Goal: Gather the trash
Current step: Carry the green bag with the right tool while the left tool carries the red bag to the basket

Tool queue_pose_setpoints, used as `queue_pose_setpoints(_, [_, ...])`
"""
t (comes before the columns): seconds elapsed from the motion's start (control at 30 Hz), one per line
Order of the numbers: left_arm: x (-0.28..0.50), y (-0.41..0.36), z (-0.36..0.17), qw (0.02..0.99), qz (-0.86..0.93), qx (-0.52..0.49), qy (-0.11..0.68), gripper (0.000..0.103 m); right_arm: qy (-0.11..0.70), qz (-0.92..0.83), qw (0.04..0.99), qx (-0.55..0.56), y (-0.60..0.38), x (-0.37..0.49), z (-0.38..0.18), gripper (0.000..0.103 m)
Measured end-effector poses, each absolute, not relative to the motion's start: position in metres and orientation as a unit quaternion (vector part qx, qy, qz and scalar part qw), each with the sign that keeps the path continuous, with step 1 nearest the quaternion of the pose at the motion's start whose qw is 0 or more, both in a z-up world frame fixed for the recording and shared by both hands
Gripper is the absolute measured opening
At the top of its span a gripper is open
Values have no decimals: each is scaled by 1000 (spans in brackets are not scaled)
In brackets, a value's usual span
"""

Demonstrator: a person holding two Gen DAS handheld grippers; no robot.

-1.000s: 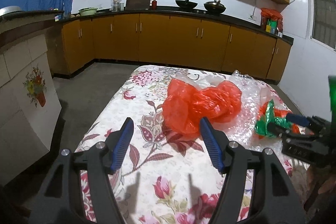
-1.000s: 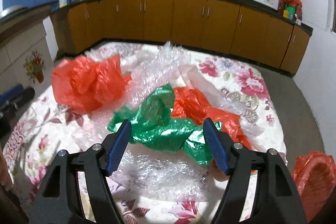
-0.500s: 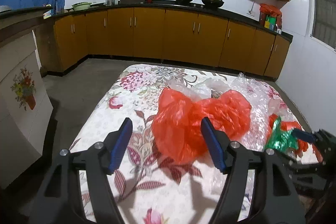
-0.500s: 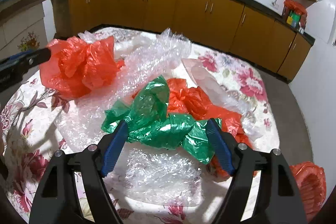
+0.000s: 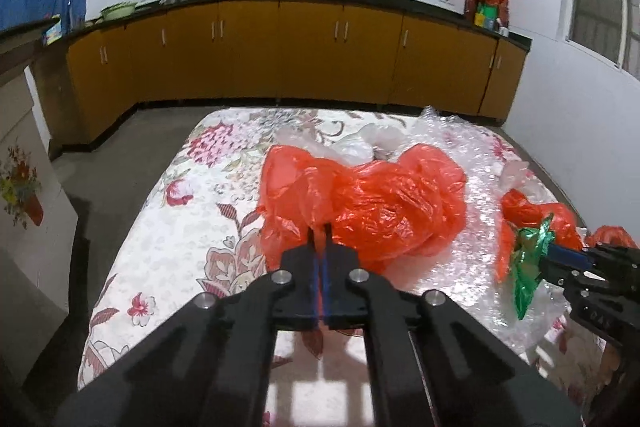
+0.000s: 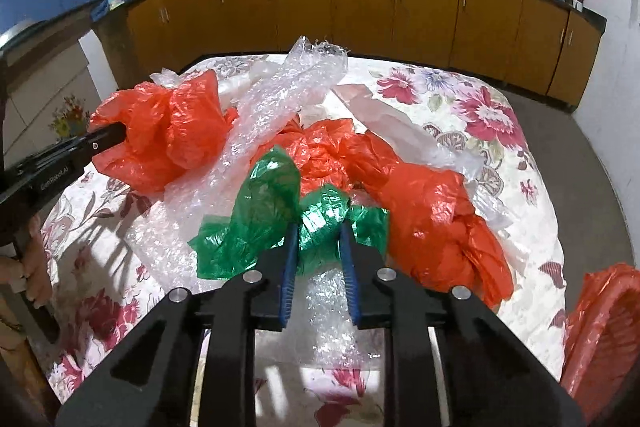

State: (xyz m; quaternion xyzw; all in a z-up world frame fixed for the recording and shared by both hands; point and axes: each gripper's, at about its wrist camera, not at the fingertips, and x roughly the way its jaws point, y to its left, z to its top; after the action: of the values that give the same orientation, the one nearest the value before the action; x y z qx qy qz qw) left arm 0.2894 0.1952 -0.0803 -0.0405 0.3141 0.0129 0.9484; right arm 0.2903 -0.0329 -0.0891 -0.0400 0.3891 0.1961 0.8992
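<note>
A crumpled red plastic bag point(image 5: 372, 203) lies on the floral table point(image 5: 168, 227). My left gripper point(image 5: 320, 233) is shut on its near edge; this also shows in the right wrist view point(image 6: 168, 131). My right gripper point(image 6: 318, 227) is closed around a green plastic bag point(image 6: 256, 219), pinching its bunched middle; the green bag also shows in the left wrist view point(image 5: 530, 267). A second red bag point(image 6: 424, 211) lies behind and right of the green one. Clear bubble wrap point(image 6: 280, 99) spreads under and between the bags.
A red basket point(image 6: 600, 331) stands off the table's right front corner. Kitchen cabinets point(image 5: 304, 55) run along the back wall. A white counter with a flower picture point(image 5: 20, 187) stands to the left. Floor surrounds the table.
Both grippers went from wide open to closed: the left one moved forward and shut on the red bag, the right one closed on the green bag.
</note>
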Motion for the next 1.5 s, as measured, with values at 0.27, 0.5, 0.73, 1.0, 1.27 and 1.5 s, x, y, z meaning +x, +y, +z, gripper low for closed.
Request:
queue_pose_setpoints(0.27, [263, 191, -61, 957, -4, -44, 285, 2, 374, 210, 903, -33, -35, 269, -78, 20])
queue_pose_setpoints(0.5, [236, 187, -44, 963, -15, -53, 263, 2, 360, 219, 907, -23, -42, 245, -65, 20])
queue_pose_setpoints(0.73, [211, 180, -29, 967, -26, -65, 247, 2, 348, 215, 913, -5, -58, 226, -52, 20])
queue_pose_setpoints(1.0, [188, 168, -12, 970, -47, -74, 227, 2, 336, 200, 920, 8, -79, 208, -41, 20])
queue_pose_setpoints(1.27, [173, 137, 5, 970, -85, -78, 215, 2, 325, 165, 931, 27, -114, 193, -31, 20])
queue_pose_setpoints(1.5, [167, 100, 13, 966, -127, -82, 211, 2, 308, 113, 944, 37, -157, 174, -19, 20])
